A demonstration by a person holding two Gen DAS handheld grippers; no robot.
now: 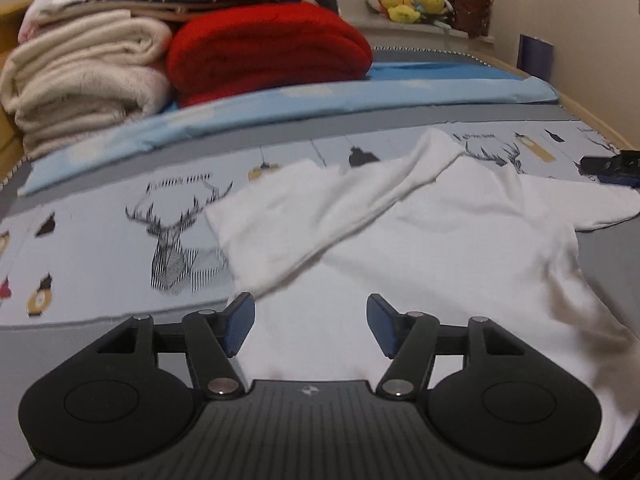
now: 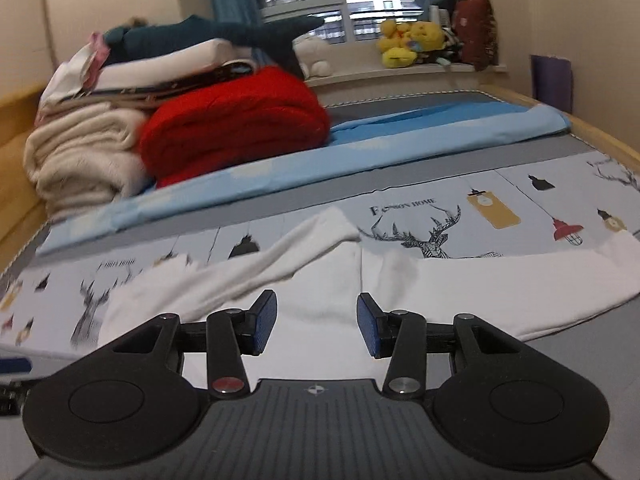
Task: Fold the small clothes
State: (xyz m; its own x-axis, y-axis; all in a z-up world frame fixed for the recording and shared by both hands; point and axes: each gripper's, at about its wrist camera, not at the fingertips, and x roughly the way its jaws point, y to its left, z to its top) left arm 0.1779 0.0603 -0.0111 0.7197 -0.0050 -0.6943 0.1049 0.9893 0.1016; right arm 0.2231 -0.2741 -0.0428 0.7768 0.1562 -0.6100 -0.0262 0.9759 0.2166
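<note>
A bed (image 1: 100, 248) is seen filling both views, covered by a smooth printed sheet with deer heads, lamps and lettering on a pale ground. A folded light-blue blanket (image 1: 280, 104) is laid across the bed beyond the print, with a grey band between them. At the far left a stack is formed by a fluffy cream blanket (image 1: 80, 76), a thick red blanket (image 1: 268, 60) rolled into a rounded bundle, and flatter folded items on top. Yellow plush toys (image 2: 412, 40) are lined on the window sill behind.

A white T-shirt (image 1: 460, 240) of soft, slightly creased cloth is spread flat on the printed sheet, near the front edge of the bed. One side is folded diagonally over the body, so that a long slanted edge is made; a sleeve is stretched toward the right edge.

The left gripper (image 1: 310, 326) is held above the shirt, tilted downward, its blue-padded jaws spread with nothing between them. The right gripper (image 2: 316, 326) is posed likewise over the white cloth, jaws apart and empty. Bare sheet is left open to the left of the shirt.
</note>
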